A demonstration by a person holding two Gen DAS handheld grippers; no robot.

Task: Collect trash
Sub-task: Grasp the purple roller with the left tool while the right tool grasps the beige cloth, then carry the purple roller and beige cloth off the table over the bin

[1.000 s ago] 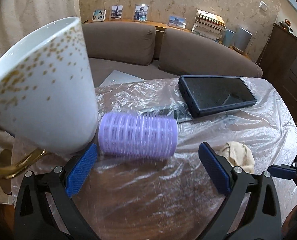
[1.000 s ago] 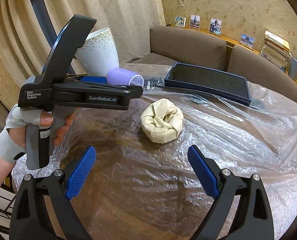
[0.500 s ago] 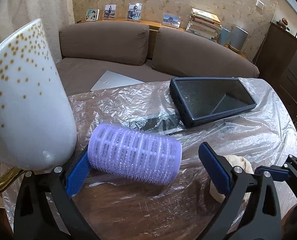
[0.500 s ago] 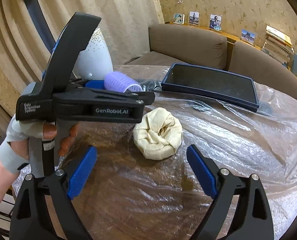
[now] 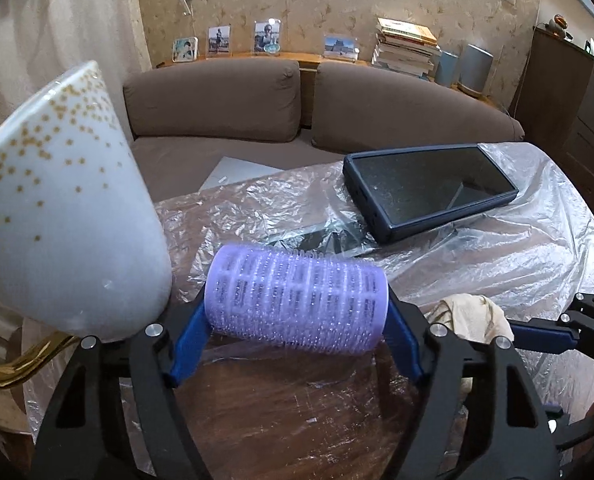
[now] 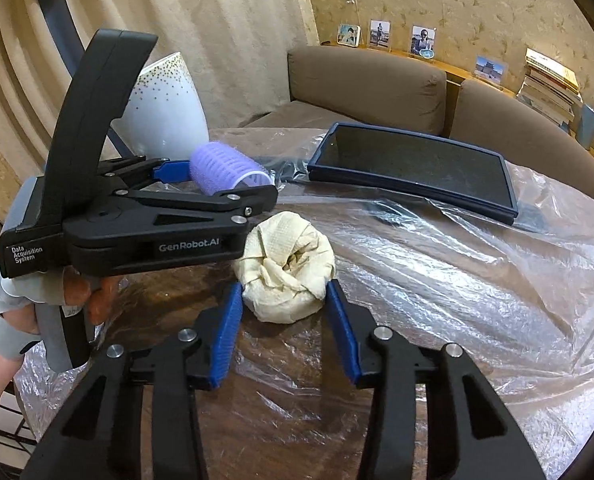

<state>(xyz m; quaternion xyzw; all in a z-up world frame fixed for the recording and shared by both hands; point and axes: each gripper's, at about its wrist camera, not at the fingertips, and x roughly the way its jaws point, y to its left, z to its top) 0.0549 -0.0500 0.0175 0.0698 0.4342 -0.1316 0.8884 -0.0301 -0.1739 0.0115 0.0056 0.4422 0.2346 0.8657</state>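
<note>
— Both grippers have just been closing. What is between them?
— The left gripper (image 5: 296,322) clamps the purple hair roller (image 5: 296,298) end to end between its blue pads. The right gripper (image 6: 284,322) pinches the crumpled cream paper wad (image 6: 287,270).
— Where do these sit relative to the dark tray (image 6: 413,166)?
— The roller lies nearer than the tray, beside the white gold-dotted vase (image 5: 63,216). The wad lies nearer still, on the plastic-covered table (image 6: 457,280).
</note>
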